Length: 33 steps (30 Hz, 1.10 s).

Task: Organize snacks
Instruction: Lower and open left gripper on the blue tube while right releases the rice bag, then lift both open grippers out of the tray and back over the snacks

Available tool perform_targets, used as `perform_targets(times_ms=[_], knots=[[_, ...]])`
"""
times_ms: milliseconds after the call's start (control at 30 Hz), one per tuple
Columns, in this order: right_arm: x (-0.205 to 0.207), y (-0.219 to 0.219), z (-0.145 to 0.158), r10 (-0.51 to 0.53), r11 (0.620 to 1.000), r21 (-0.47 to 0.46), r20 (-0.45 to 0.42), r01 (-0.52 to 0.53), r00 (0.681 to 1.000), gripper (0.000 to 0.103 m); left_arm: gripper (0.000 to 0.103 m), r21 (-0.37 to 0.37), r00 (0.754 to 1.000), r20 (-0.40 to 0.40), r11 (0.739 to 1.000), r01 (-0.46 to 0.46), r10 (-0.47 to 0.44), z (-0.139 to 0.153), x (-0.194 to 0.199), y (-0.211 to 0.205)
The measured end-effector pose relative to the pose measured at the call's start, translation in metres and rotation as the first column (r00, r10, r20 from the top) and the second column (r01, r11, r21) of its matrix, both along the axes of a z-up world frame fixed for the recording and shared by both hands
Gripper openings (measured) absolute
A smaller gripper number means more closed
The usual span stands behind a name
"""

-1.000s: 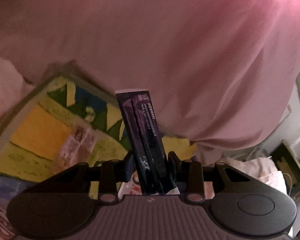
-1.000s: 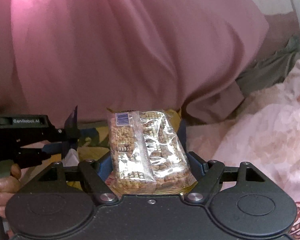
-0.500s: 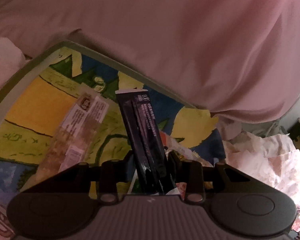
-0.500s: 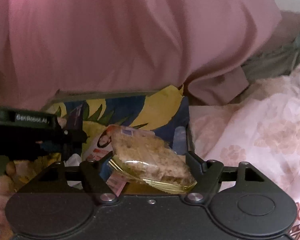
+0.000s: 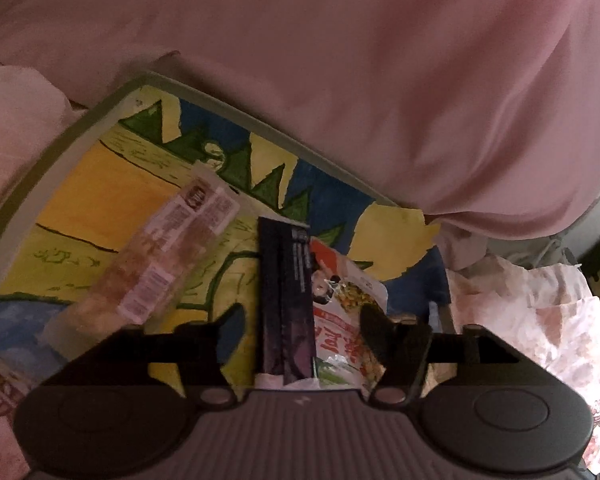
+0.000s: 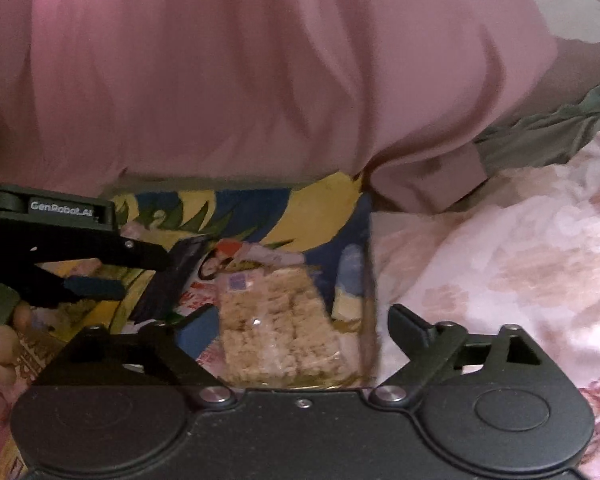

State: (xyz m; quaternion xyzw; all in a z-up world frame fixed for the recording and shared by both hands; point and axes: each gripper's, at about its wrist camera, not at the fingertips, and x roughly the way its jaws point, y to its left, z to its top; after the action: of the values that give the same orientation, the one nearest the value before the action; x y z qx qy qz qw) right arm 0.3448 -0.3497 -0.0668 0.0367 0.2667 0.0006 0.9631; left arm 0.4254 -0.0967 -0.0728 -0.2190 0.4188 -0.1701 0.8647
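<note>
My left gripper (image 5: pixel 302 318) is open over a colourful tray (image 5: pixel 100 124). A dark purple stick packet (image 5: pixel 286 300) lies loose between its fingers, on a red and white snack bag (image 5: pixel 342 320). A clear pinkish snack pack (image 5: pixel 160 264) lies to the left in the tray. My right gripper (image 6: pixel 296 316) is open. A clear pack of puffed grain bars (image 6: pixel 276 324) lies between its fingers on the tray (image 6: pixel 340 216), next to the red and white bag (image 6: pixel 216 268). The left gripper (image 6: pixel 108 268) shows at the left of the right wrist view.
A person in a pink shirt (image 5: pixel 380 80) sits close behind the tray. Pale floral bedding (image 6: pixel 500 264) lies to the right of the tray and also shows in the left wrist view (image 5: pixel 540 320).
Both grippers lowered toward the tray and opened. The purple stick packet and the grain bar pack were let go and now lie in the tray.
</note>
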Motion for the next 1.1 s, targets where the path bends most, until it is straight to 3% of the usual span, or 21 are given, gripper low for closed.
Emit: perform_targets(times_ms=[200,400,767,1100], knots=[[-0.032,-0.012,0.029,-0.050,0.998,0.046,0.067,0.047,0.997,0.102,0.086,-0.008,0.999,0.039,1.000,-0.015,0.015,0.030,-0.021,0.006],[-0.073,-0.019,0.060,-0.138,0.985,0.123,0.117,0.124,0.983,0.102,0.100,-0.007,0.993,0.116,1.000,-0.015,0.015,0.070,-0.060,0.014],[-0.167,-0.007,0.103,-0.144,0.989,0.082,0.277,0.126,0.950,0.102,0.102,0.126,0.946,0.324,0.992,-0.024,-0.018,0.134,-0.164,0.042],[-0.251,0.021,0.106,-0.056,0.998,0.036,0.318,0.047,0.946,0.102,0.103,0.243,0.882,0.469,0.966,-0.082,-0.043,0.150,-0.277,0.047]])
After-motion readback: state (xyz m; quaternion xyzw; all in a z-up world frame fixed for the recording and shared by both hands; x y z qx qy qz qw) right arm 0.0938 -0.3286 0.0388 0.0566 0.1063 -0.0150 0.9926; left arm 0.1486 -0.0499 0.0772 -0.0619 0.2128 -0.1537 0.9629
